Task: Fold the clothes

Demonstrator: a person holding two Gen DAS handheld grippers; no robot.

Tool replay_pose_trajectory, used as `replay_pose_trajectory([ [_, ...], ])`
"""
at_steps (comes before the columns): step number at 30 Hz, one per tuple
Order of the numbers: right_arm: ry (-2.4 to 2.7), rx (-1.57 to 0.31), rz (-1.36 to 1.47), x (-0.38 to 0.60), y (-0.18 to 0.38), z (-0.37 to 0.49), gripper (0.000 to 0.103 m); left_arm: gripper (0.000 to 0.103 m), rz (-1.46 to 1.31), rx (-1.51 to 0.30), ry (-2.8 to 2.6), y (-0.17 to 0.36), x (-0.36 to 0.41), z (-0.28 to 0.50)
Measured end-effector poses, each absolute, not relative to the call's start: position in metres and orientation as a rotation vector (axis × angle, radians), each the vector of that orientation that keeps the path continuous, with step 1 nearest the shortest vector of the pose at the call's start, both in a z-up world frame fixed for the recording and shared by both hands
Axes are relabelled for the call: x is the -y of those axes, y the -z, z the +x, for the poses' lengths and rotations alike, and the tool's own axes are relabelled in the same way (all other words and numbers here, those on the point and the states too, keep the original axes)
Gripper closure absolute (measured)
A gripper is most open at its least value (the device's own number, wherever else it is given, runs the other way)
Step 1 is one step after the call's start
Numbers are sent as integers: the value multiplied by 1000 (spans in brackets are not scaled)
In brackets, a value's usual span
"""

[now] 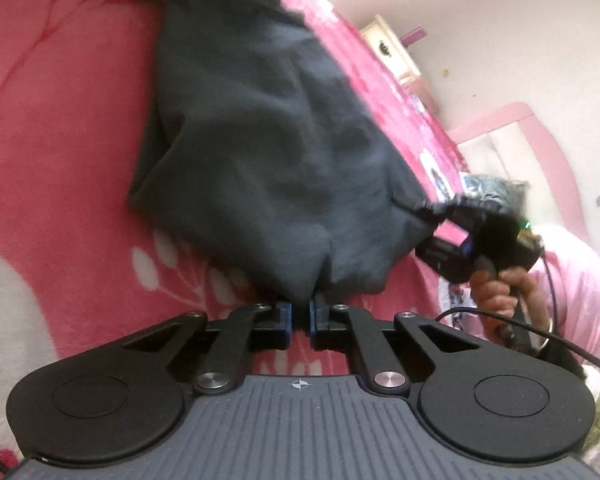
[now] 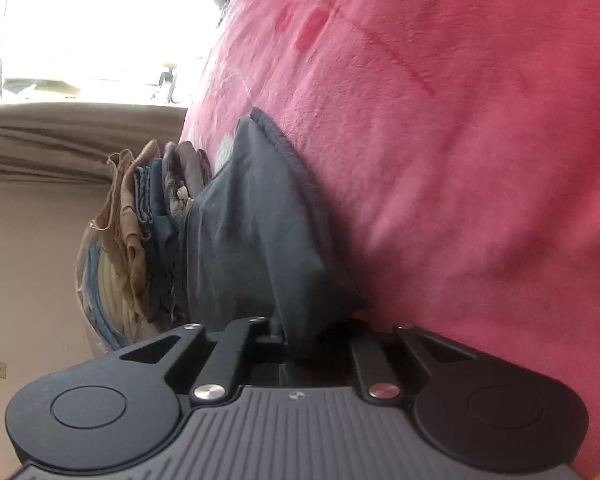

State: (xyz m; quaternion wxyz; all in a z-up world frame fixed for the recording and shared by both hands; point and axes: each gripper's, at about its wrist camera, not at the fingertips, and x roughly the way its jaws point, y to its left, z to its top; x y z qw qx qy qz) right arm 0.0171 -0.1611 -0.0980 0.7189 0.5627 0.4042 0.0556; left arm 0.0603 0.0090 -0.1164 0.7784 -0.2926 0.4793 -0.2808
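1. Item: dark grey garment point(image 1: 260, 140), soft knit-like cloth, lying on the pink floral blanket point(image 1: 60, 140) of a bed. Its near edge is lifted off the blanket; the far part rests flat.
2. Left hand-held gripper point(image 1: 299, 316): blue pads clenched on a pinch of the garment's near hem, cloth bunching into the jaws.
3. Right hand-held gripper point(image 2: 300, 344): closed on another part of the same near edge; cloth runs straight into the jaws. In the left wrist view it sits to the right, held by a hand point(image 1: 500, 296).
4. Handling judgement: light, limp, no stiffness; it drapes and sags between the two holds. Not fragile. The surface looks matte, so slip seems unlikely, though thin pinches could pull out under tension.
5. Where to hold: corners or hem, where the stitched edge point(image 2: 276, 136) gives thicker bite; keep both holds level so the fold line stays straight.
6. Pile of other clothes point(image 2: 140, 220) lies beyond the garment, at the bed's edge; whether they are folded is unclear.
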Motion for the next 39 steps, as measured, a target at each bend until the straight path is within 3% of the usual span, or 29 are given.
replay_pose_trajectory([
  [11, -132, -992, 1169, 116, 79, -103, 93, 98, -458, -1080, 825, 78, -63, -15],
  [15, -117, -1032, 1095, 106, 82, -113, 71, 94, -317, -1154, 798, 97, -67, -36],
  [17, -110, -1012, 1059, 107, 73, -114, 52, 92, -342, -1154, 781, 100, -74, -37],
  [18, -104, -1001, 1037, 107, 68, -114, 44, 86, -355, -1154, 773, 101, -78, -38],
  [20, -93, -981, 994, 108, 58, -115, 41, 75, -377, -1121, 762, 97, -91, -45],
  [26, -51, -950, 994, 110, 64, -119, 44, 67, -453, -1087, 657, 101, -91, -38],
  [28, -41, -933, 997, 109, 68, -120, 56, 67, -512, -1095, 618, 109, -85, -28],
  [30, -25, -924, 1005, 109, 68, -122, 82, 68, -587, -1110, 585, 117, -77, -18],
  [32, -9, -915, 1012, 109, 68, -125, 88, 72, -649, -1110, 567, 122, -79, -15],
  [34, -9, -910, 1004, 107, 66, -128, 90, 99, -650, -1098, 550, 121, -78, -16],
  [39, -18, -900, 975, 101, 57, -137, 92, 103, -642, -1101, 576, 113, -78, -28],
])
